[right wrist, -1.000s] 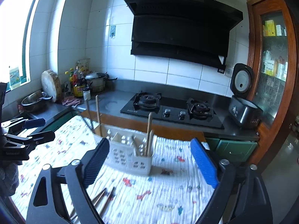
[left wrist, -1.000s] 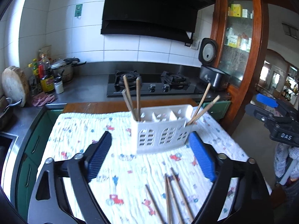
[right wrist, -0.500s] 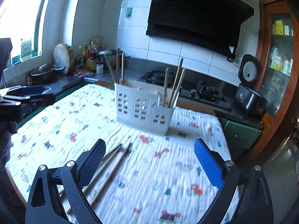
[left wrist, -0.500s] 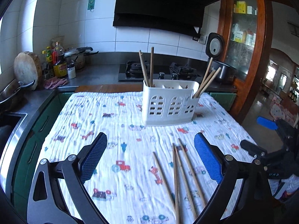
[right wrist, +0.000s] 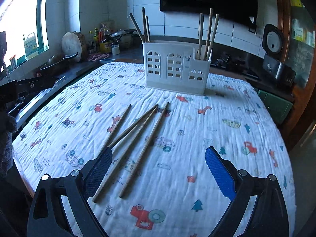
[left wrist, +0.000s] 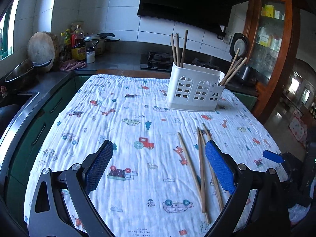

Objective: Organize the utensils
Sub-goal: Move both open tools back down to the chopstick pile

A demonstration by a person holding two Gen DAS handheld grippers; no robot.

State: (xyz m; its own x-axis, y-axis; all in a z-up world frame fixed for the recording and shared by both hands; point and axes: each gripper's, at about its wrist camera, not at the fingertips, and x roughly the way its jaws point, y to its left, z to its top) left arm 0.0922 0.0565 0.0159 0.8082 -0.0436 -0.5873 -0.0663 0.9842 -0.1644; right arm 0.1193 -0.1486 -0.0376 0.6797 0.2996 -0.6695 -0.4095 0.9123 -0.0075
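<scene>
A white utensil caddy [left wrist: 194, 89] [right wrist: 175, 72] stands at the far side of the cloth-covered table, with wooden chopsticks upright in its left end [left wrist: 178, 48] and right end [left wrist: 233, 70]. Several loose wooden chopsticks [left wrist: 200, 167] [right wrist: 136, 136] lie on the cloth. My left gripper [left wrist: 159, 165] is open and empty, low over the cloth, its right pad [left wrist: 220, 165] over the loose chopsticks. My right gripper [right wrist: 158, 171] is open and empty, the chopsticks by its left pad [right wrist: 98, 170]. The right gripper also shows at the right edge of the left wrist view [left wrist: 276, 158].
The table wears a white cloth printed with vehicles [left wrist: 128, 122]. Behind it run a steel counter with a gas hob [left wrist: 158, 59], a pot, bottles [left wrist: 78, 43], a round chopping block [left wrist: 42, 49] and a rice cooker [right wrist: 276, 59]. A sink is at the left [left wrist: 17, 98].
Both grippers have pulled back from the caddy and dropped toward the near part of the cloth, so the loose chopsticks now lie between and beside their pads. Both stay open.
</scene>
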